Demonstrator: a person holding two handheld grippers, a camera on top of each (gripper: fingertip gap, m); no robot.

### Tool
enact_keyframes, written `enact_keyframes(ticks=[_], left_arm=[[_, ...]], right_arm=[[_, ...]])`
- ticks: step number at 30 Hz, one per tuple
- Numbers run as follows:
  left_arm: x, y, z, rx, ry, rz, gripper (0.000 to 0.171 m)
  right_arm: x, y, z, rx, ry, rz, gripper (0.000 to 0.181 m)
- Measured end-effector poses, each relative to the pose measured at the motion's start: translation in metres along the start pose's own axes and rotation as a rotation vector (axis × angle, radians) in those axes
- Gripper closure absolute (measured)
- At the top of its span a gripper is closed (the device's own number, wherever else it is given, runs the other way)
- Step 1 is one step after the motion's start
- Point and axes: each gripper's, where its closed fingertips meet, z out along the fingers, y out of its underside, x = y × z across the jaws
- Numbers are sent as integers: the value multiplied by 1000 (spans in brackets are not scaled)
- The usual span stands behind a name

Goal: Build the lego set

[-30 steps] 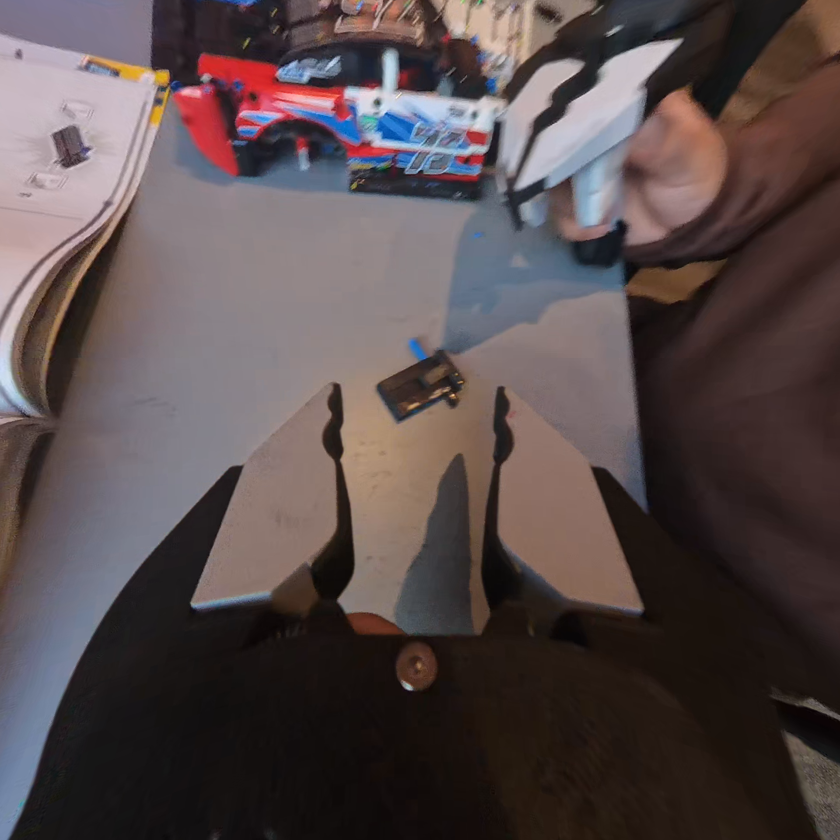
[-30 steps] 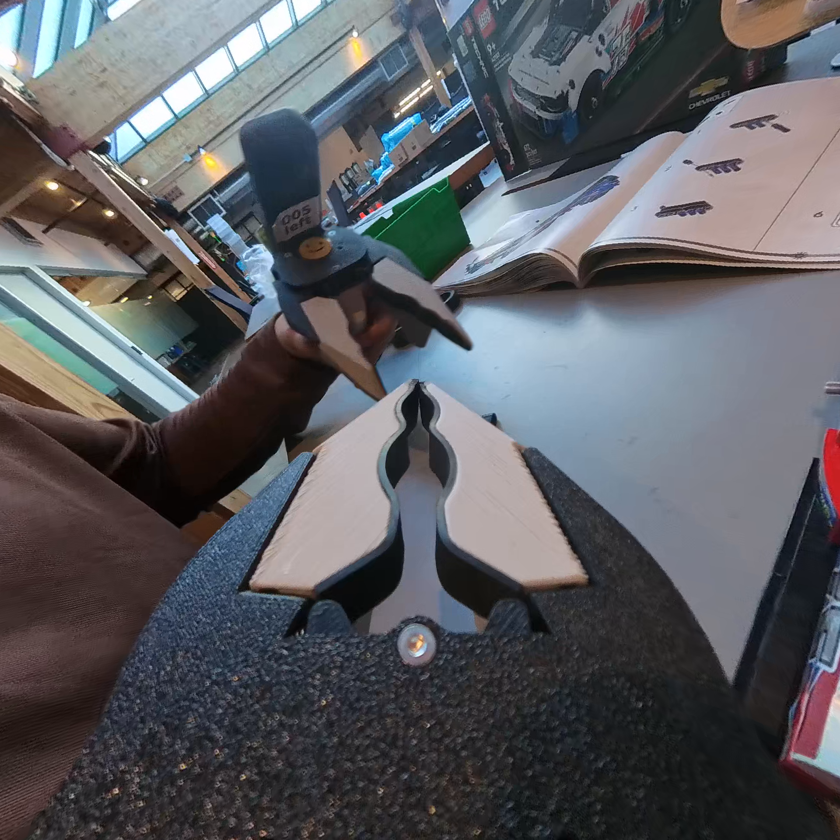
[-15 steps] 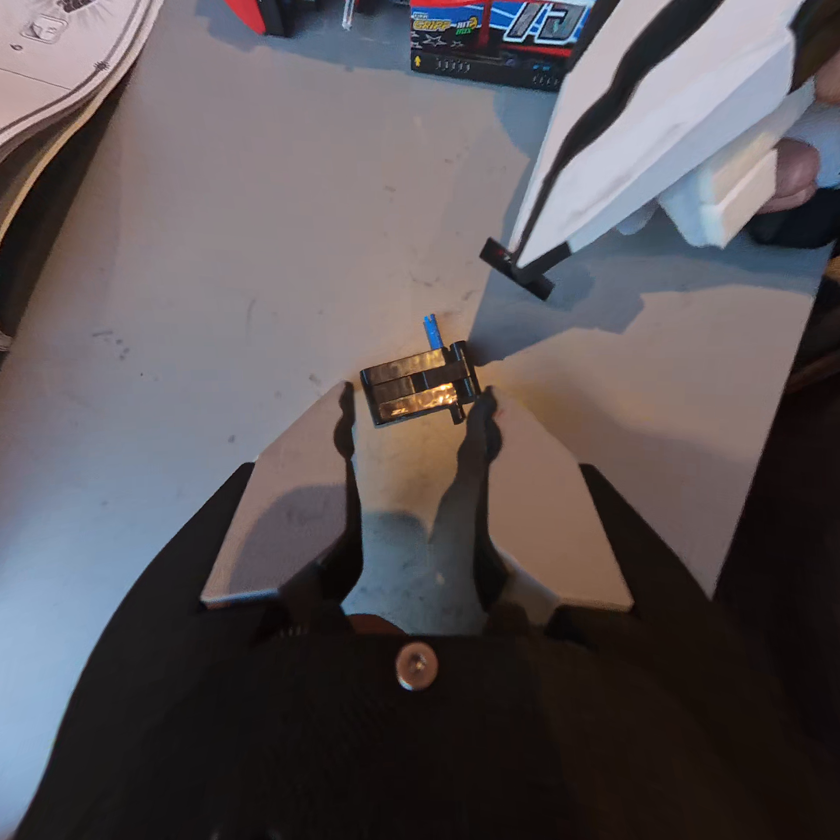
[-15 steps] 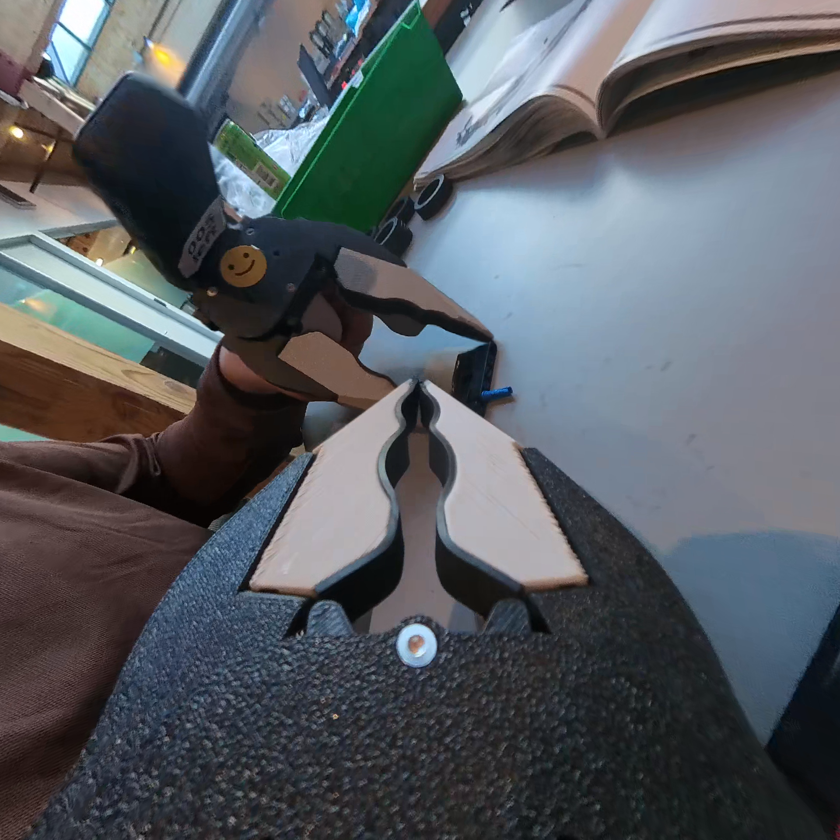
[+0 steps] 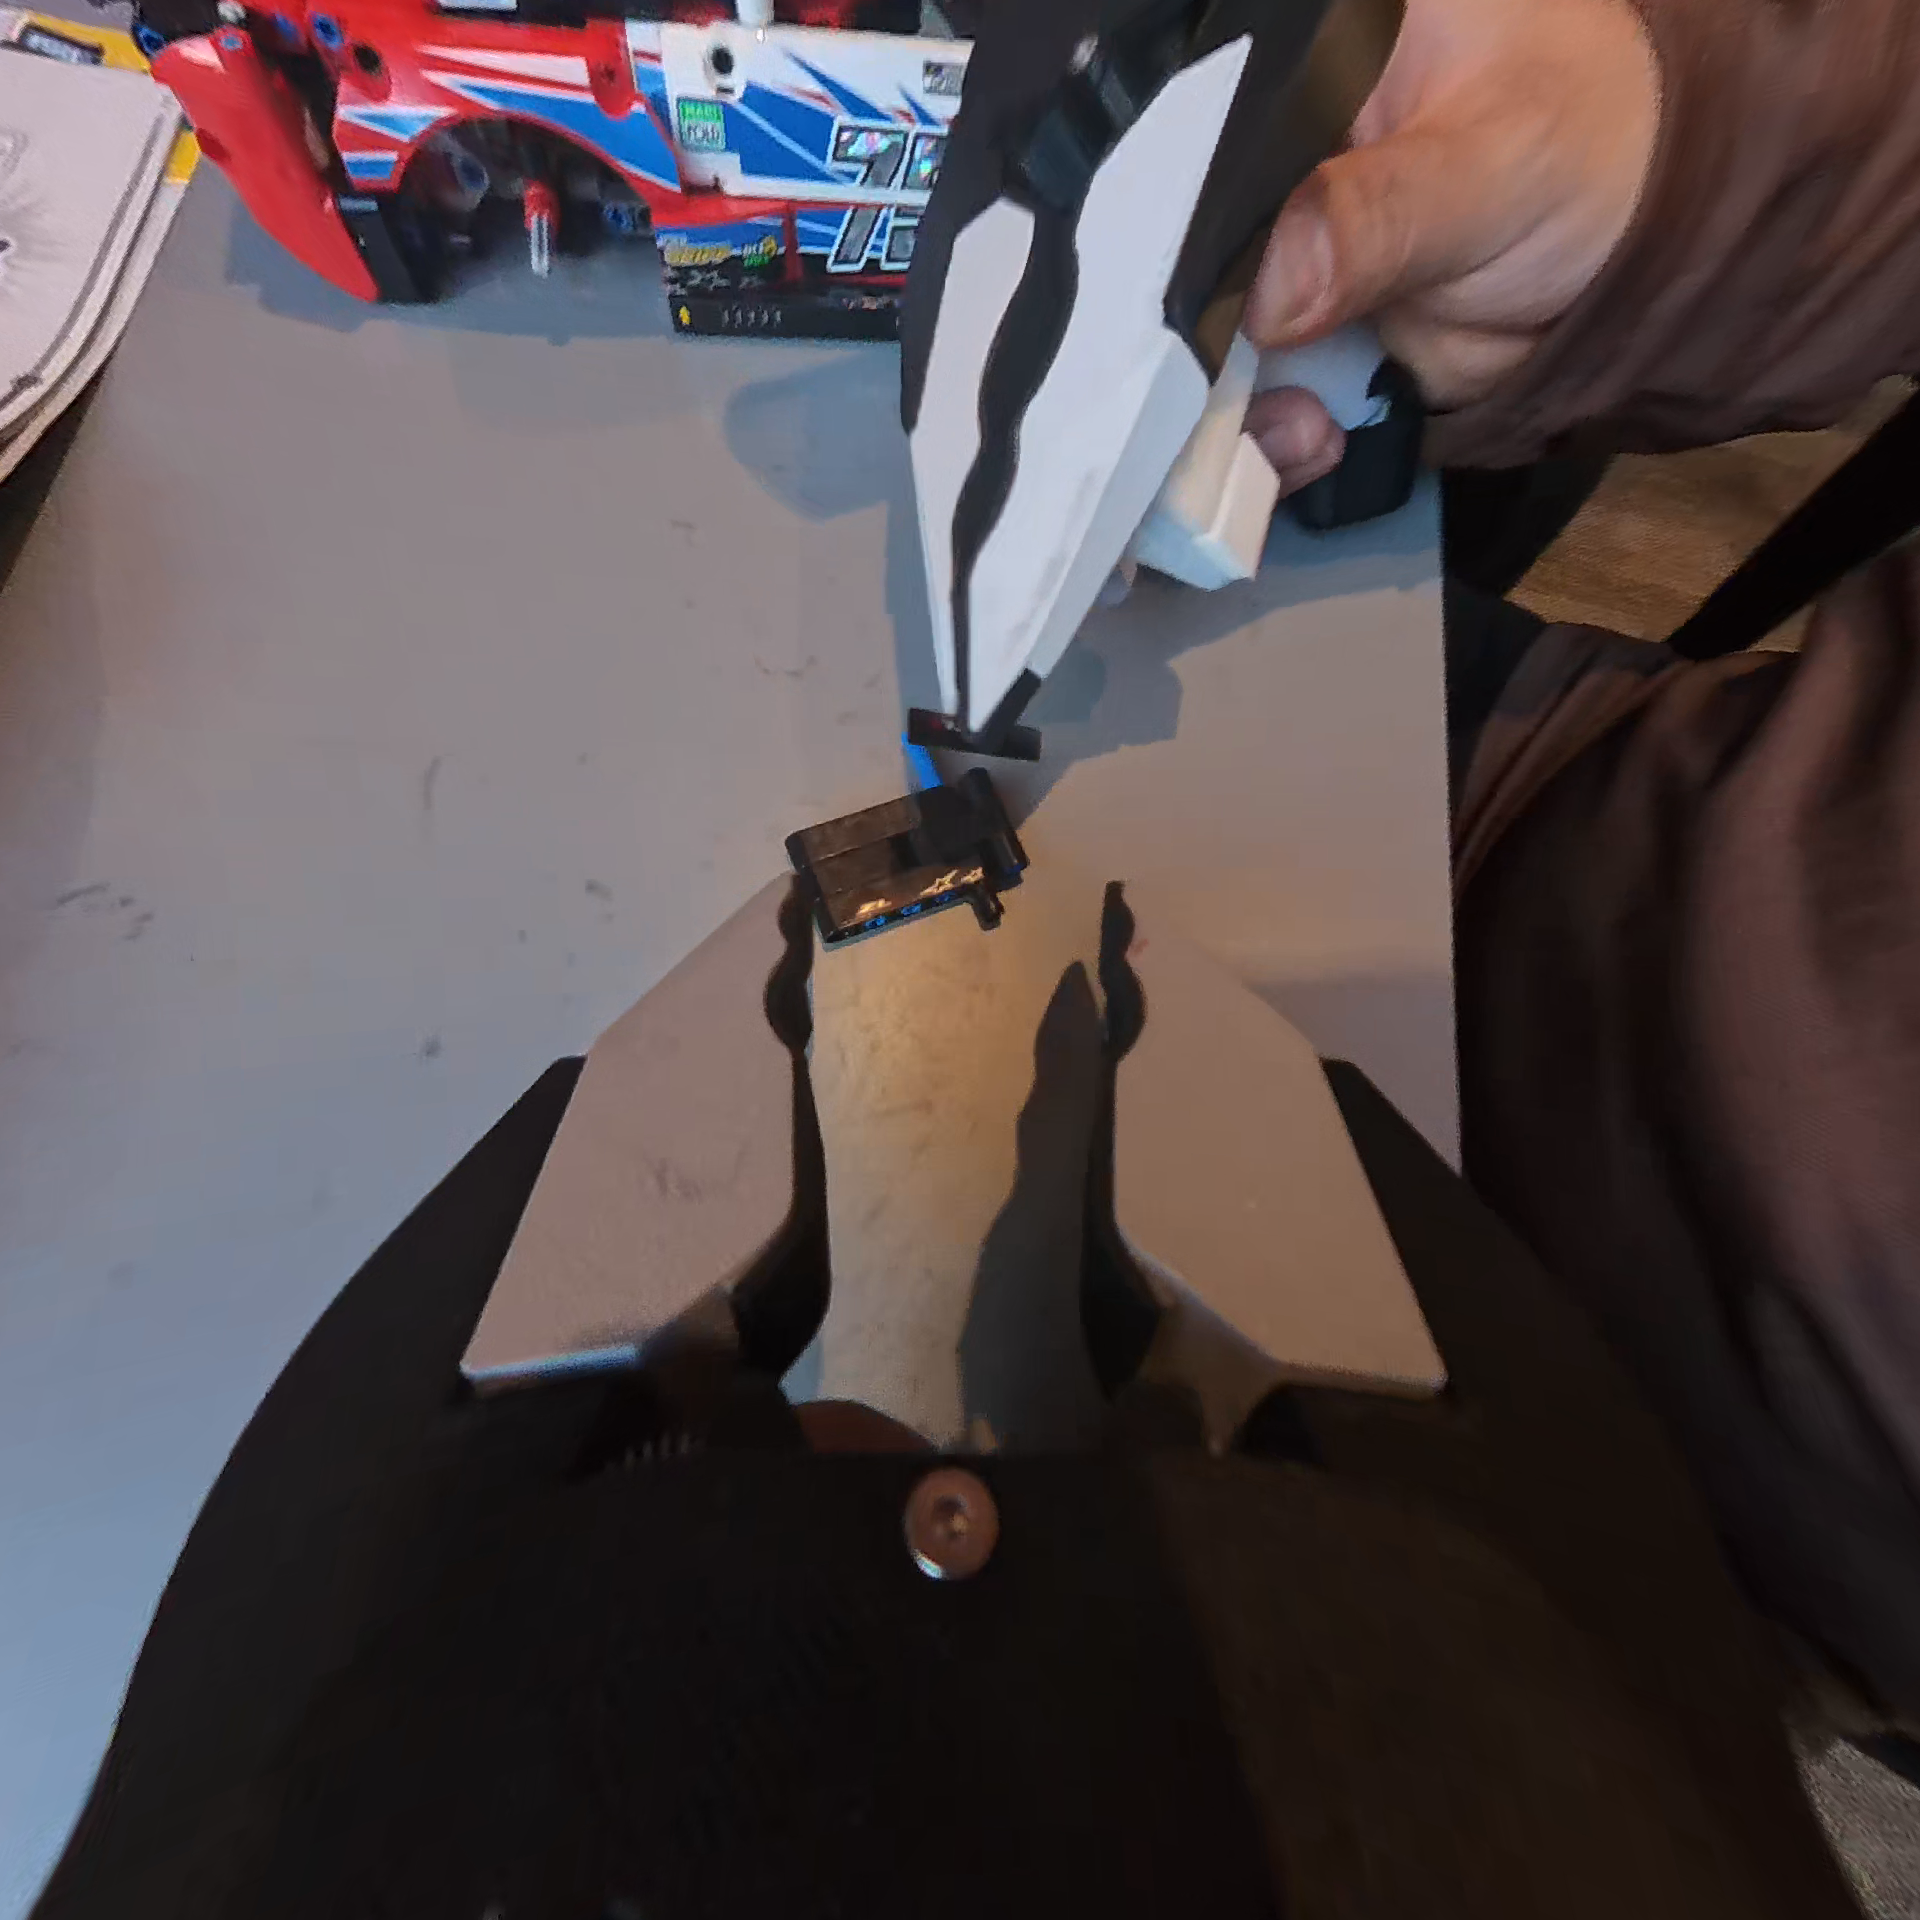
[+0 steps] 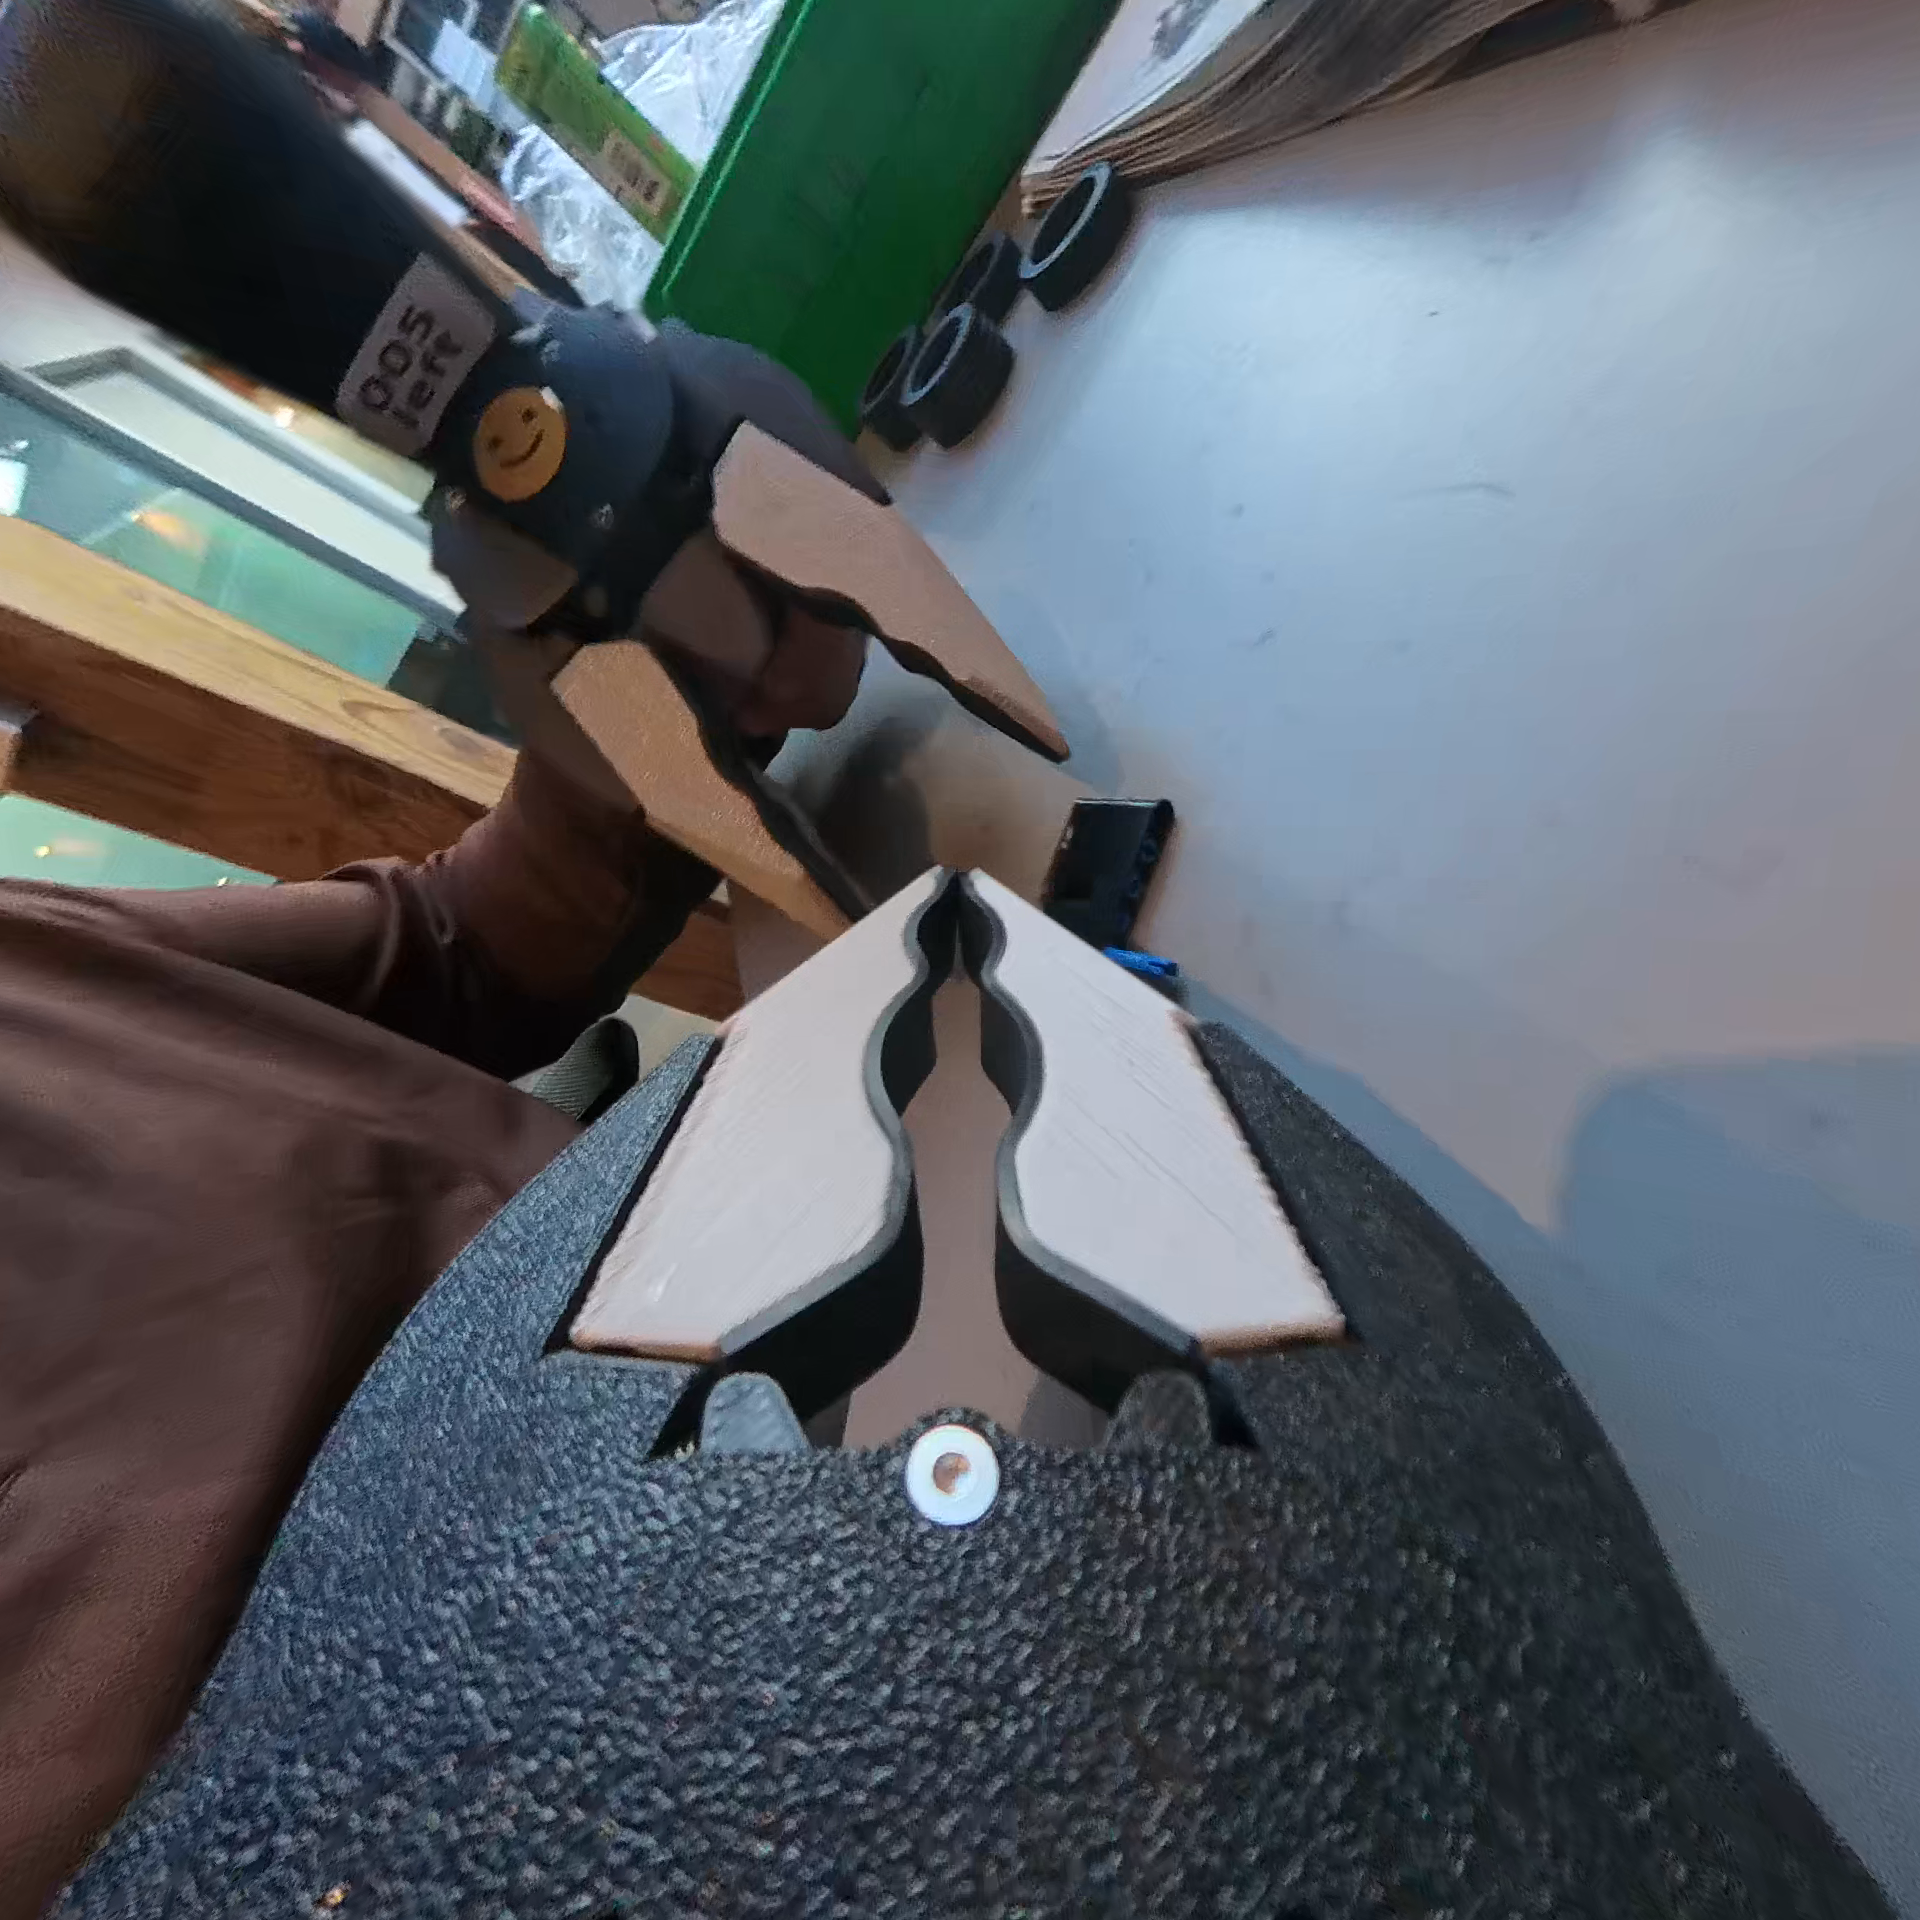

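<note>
right gripper [image 5: 971,717] nearer black assembly [image 5: 902,868], pinching black piece [image 5: 977,736].

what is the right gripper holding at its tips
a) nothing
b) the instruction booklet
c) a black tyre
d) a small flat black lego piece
d: in the left wrist view the right gripper is shut on a small flat black piece, held just above the table beside the black assembly.

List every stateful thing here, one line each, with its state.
Left gripper: open, behind the black assembly.
Right gripper: shut on a small black piece.
Black assembly: lying on the table, not gripped.
Car: partly built, wheel arch empty.
Tyres: loose, unmounted.
Manual: open.
</note>
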Motion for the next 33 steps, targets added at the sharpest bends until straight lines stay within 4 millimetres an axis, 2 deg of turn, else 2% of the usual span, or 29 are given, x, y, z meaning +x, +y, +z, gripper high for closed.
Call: enact_keyframes(ticks=[3, 6, 10, 13, 17, 21, 24, 28, 33], left_arm=[[-1, -9, -7, 47, 105, -3, 131], [-5, -21, -11, 117, 232, -70, 147], [3, -24, -14, 158, 401, -186, 147], [-4, -14, -7, 126, 370, -258, 149], [-10, -23, -16, 216, 405, -358, 157], [-11, -20, -15, 210, 453, -471, 155], [-5, -19, -10, 178, 469, -475, 149], [4, -23, -7, 180, 497, -462, 150], [2, -25, -9, 208, 502, -476, 163]], right_arm=[[-8, 0, 4, -9, -69, -6, 181], [-7, 0, 5, -20, -91, 24, 181], [-4, -2, 4, -6, -103, 59, 181], [-5, 0, 5, -13, -104, 50, 181], [-6, 5, 9, -51, -93, 26, 181], [-6, 4, 8, -43, -93, 28, 181], [-6, 3, 8, -39, -95, 31, 181], [-7, 6, 10, -53, -88, 21, 181], [-7, 6, 10, -53, -90, 24, 181]])
